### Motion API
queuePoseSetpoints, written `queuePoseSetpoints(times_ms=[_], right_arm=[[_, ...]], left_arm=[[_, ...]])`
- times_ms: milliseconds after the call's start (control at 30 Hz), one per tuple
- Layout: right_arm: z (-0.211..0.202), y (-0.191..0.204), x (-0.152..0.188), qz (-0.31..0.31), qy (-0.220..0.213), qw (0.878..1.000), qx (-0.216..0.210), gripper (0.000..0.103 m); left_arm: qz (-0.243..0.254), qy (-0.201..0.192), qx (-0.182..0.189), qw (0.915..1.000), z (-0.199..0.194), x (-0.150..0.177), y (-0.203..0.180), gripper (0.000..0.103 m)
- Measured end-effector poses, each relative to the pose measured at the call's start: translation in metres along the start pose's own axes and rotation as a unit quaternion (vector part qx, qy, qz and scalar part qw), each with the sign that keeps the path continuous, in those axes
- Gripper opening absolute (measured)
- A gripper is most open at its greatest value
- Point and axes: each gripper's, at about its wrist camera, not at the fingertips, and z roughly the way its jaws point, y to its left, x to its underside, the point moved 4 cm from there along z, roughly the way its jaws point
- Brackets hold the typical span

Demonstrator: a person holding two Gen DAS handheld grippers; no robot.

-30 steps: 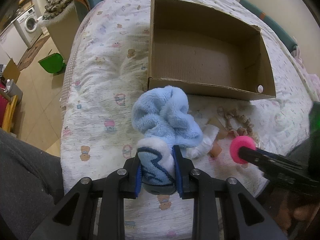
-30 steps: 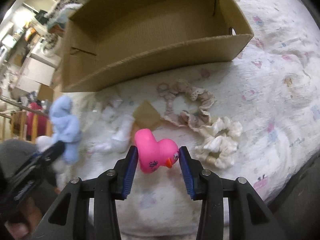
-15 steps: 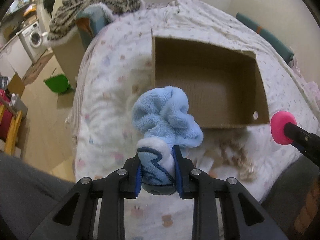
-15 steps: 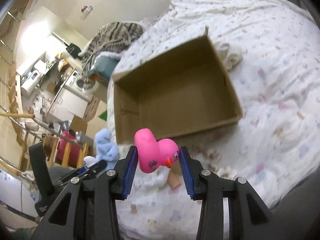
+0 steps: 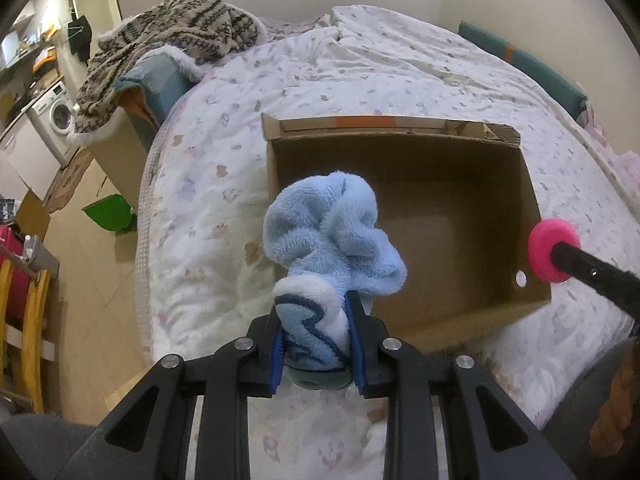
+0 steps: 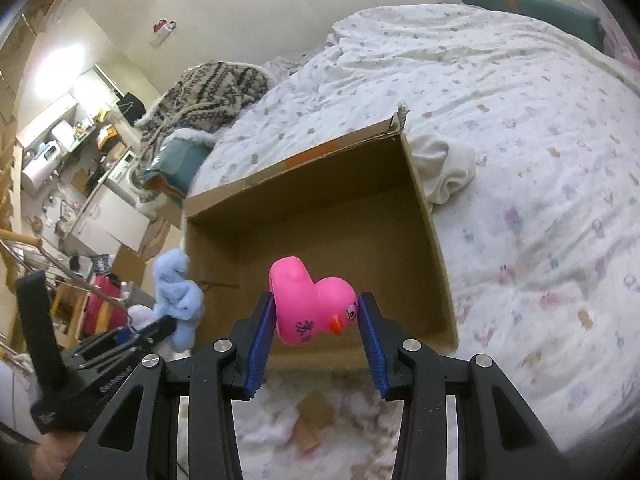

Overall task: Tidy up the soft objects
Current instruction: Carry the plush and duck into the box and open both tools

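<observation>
My left gripper (image 5: 318, 334) is shut on a fluffy light-blue sock (image 5: 332, 240) and holds it in the air over the near left corner of an open cardboard box (image 5: 472, 216). My right gripper (image 6: 316, 322) is shut on a pink rubber duck (image 6: 312, 304) and holds it above the box's near edge (image 6: 328, 352). The duck also shows in the left wrist view (image 5: 550, 250) at the box's right wall. The sock and left gripper show in the right wrist view (image 6: 176, 296) at the box's left side. The box inside looks bare.
The box sits on a bed with a white patterned duvet (image 5: 400, 64). Blurred soft items (image 6: 304, 428) lie on the duvet in front of the box. A white cloth (image 6: 444, 168) lies behind the box. A striped blanket (image 5: 168, 40) is piled at the bed's far left.
Both grippers have risen from the duvet and moved toward the box with the sock and the duck still held. The scrunchies and other items stayed on the bed.
</observation>
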Motion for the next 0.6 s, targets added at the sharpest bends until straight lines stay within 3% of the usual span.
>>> queuePoseSetpoints(times_ms=[333, 600], right_arm=[[0.04, -0.011, -0.011, -0.013, 0.017, 0.999, 0.043, 0.044], [0.065, -0.015, 0.008, -0.032, 0.041, 0.996, 0.073, 0.044]], left_arm=[[0.006, -0.006, -0.016, 0.9998, 0.04, -0.022, -0.017, 0.024], [-0.003, -0.003, -0.019, 0.9998, 0.074, -0.008, -0.016, 0.025]])
